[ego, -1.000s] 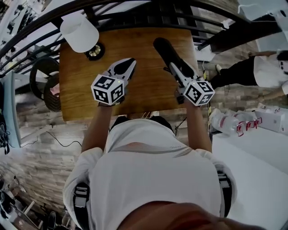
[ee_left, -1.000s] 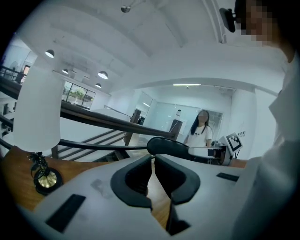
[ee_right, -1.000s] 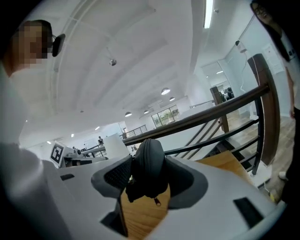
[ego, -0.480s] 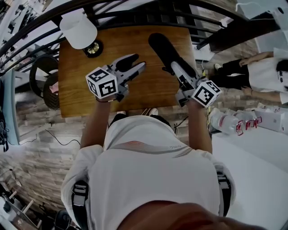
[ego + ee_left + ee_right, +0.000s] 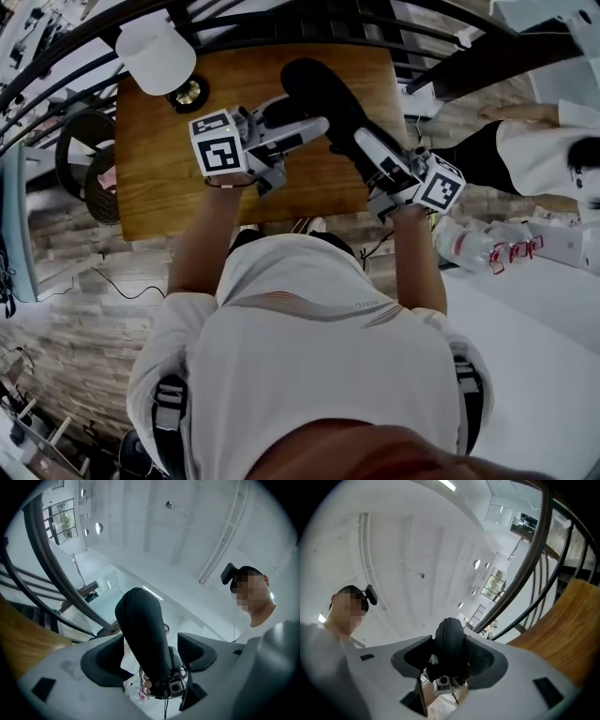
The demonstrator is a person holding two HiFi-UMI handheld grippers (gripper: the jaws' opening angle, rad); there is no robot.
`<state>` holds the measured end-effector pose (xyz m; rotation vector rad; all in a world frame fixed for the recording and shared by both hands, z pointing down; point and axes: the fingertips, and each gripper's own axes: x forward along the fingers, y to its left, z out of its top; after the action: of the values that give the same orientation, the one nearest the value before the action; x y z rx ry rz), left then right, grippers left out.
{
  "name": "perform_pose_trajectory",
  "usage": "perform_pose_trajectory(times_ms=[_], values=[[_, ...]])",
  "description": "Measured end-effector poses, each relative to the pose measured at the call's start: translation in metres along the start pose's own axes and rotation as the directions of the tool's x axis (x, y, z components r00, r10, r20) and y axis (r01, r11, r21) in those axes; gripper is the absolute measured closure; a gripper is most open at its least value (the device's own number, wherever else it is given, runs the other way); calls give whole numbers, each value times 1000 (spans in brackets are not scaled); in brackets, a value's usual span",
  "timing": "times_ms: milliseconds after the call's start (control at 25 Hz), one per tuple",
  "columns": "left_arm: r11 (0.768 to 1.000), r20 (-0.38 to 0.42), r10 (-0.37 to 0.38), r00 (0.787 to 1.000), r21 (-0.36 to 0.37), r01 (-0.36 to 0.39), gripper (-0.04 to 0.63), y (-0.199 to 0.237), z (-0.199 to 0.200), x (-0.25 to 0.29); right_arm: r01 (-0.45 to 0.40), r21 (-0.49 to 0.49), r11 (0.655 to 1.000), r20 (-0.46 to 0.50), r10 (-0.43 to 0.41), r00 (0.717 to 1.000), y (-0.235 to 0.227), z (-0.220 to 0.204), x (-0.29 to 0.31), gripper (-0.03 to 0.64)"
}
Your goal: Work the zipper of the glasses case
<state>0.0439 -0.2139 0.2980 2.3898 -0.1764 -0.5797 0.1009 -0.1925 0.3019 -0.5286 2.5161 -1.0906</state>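
The black glasses case [image 5: 314,86] is held up over the wooden table [image 5: 159,187], its long body slanting up and left. My right gripper [image 5: 364,142] is shut on its lower end; in the right gripper view the case [image 5: 449,639] sits pinched between both pads of the right gripper [image 5: 450,656]. My left gripper [image 5: 309,119] reaches in from the left, and its jaws are opening. In the left gripper view the case [image 5: 140,625] stands between the spread jaws of the left gripper [image 5: 152,651] with a gap on each side.
A white lamp shade [image 5: 155,52] and its brass base [image 5: 187,94] stand at the table's far left corner. A dark curved railing [image 5: 281,23] runs behind the table. A person [image 5: 544,150] stands at the right, with packed bottles [image 5: 478,253] on the floor.
My left gripper has swung right to the case and gone from shut to wide open. The right gripper has carried the case a little left and toward the left gripper.
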Motion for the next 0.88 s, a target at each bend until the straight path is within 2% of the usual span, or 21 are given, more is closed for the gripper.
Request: perform_pose_trajectory(times_ms=[360, 480, 560, 680, 880], values=[[994, 6, -101, 995, -36, 101, 267, -14, 1, 12, -108, 95, 990, -138, 120, 983, 9, -28, 6, 341], [995, -2, -88, 996, -47, 88, 268, -13, -1, 12, -109, 113, 988, -168, 127, 978, 6, -33, 6, 341], [997, -5, -69, 998, -40, 69, 305, -11, -1, 11, -105, 116, 988, -181, 125, 976, 7, -35, 7, 336], [999, 15, -45, 999, -21, 45, 313, -11, 2, 10, -97, 68, 993, -175, 108, 979, 10, -32, 8, 330], [999, 81, 50, 995, 11, -51, 313, -4, 14, 4, -12, -110, 994, -93, 2, 996, 7, -21, -5, 336]])
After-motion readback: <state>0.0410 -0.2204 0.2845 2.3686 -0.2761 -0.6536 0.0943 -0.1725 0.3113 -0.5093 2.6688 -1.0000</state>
